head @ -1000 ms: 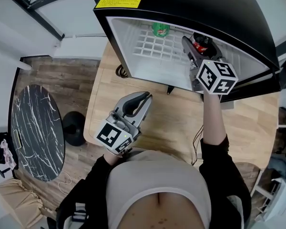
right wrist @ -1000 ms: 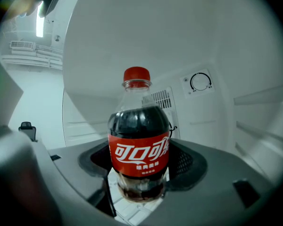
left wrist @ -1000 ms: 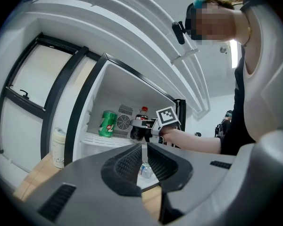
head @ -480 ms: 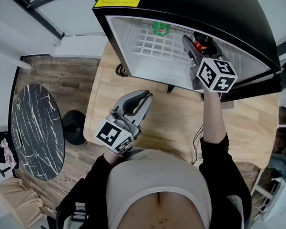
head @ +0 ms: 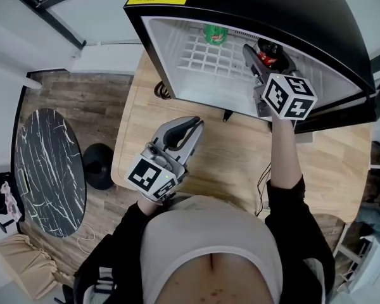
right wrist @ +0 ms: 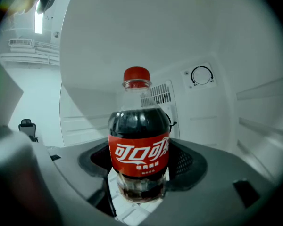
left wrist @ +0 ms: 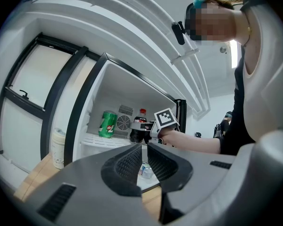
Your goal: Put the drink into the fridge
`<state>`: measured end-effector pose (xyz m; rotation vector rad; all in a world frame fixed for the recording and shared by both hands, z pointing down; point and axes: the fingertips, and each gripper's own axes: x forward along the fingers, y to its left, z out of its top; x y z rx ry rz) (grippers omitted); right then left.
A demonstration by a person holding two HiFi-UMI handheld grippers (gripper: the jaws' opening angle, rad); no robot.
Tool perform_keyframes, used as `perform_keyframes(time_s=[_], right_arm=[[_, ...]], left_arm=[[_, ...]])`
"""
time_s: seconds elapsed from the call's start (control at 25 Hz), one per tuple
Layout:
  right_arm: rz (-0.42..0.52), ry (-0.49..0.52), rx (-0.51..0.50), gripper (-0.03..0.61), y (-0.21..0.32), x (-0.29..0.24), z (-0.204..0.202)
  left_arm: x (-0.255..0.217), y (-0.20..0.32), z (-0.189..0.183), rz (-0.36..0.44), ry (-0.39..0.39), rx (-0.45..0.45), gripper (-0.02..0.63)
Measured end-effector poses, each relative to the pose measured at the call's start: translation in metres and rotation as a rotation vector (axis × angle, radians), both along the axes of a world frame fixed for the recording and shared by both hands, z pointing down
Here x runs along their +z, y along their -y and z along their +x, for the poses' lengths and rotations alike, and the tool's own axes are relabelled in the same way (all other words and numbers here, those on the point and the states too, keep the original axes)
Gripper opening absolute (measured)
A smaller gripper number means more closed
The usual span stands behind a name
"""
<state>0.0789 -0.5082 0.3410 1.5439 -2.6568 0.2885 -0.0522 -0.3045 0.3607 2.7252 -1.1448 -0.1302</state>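
The right gripper (head: pixel 259 59) is pinching the cola bottle (right wrist: pixel 139 149) low on its body, holding it upright inside the fridge (head: pixel 272 11), right of the green can (head: pixel 215 37). I cannot tell if its base is touching the wire shelf (head: pixel 202 61). If the jaws are opening too early, it is risking a topple. The left gripper (left wrist: pixel 142 161) is hovering near the table (head: pixel 234 163), jaws pressed together.

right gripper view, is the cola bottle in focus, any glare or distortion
Right gripper view: the cola bottle between the jaws is sharp and evenly lit; the left edge is a blurred smear; a light strip flares top left; fisheye curves the fridge wall, corners black.
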Motion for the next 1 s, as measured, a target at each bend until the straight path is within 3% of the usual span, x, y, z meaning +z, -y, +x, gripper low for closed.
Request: perform_keyframes(time_s=[1.0], right_arm=[[-0.015, -0.070, -0.010, 0.327, 0.0003, 0.0073, -0.0059]], left_arm=[[0.0008, 0.0035, 0.0016, -0.001, -0.010, 0.005, 0.040]])
